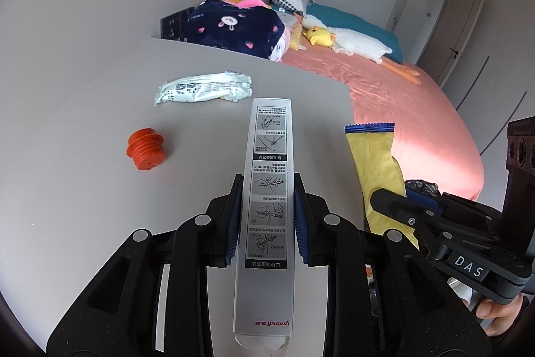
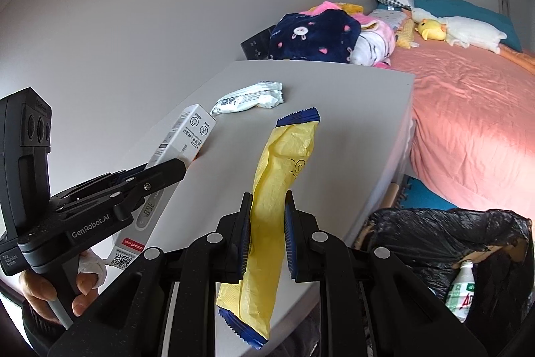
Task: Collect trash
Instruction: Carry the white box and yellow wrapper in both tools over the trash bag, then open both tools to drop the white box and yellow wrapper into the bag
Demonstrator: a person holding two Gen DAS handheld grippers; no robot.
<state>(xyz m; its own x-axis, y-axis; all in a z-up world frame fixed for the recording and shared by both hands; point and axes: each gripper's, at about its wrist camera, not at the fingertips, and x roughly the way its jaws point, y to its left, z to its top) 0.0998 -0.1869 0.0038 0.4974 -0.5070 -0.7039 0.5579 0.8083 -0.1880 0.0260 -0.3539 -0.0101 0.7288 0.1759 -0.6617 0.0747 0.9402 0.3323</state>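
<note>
My left gripper [image 1: 266, 216] is shut on a long white thermometer box [image 1: 265, 189] and holds it above the grey table [image 1: 83, 189]. My right gripper [image 2: 267, 233] is shut on a yellow and blue snack wrapper [image 2: 277, 189], held upright over the table's near edge. The wrapper [image 1: 376, 163] and the right gripper [image 1: 431, 216] show at the right in the left wrist view. The box [image 2: 174, 163] and the left gripper [image 2: 133, 186] show at the left in the right wrist view. A white crumpled wrapper [image 1: 204, 87] [image 2: 249, 99] and an orange ribbed cap [image 1: 146, 148] lie on the table.
A bin lined with a black bag [image 2: 444, 243] stands on the floor right of the table, with a plastic bottle [image 2: 463, 290] inside. A bed with a pink sheet [image 2: 468, 122], folded blankets [image 2: 314, 35] and a plush duck [image 2: 431, 29] lies beyond.
</note>
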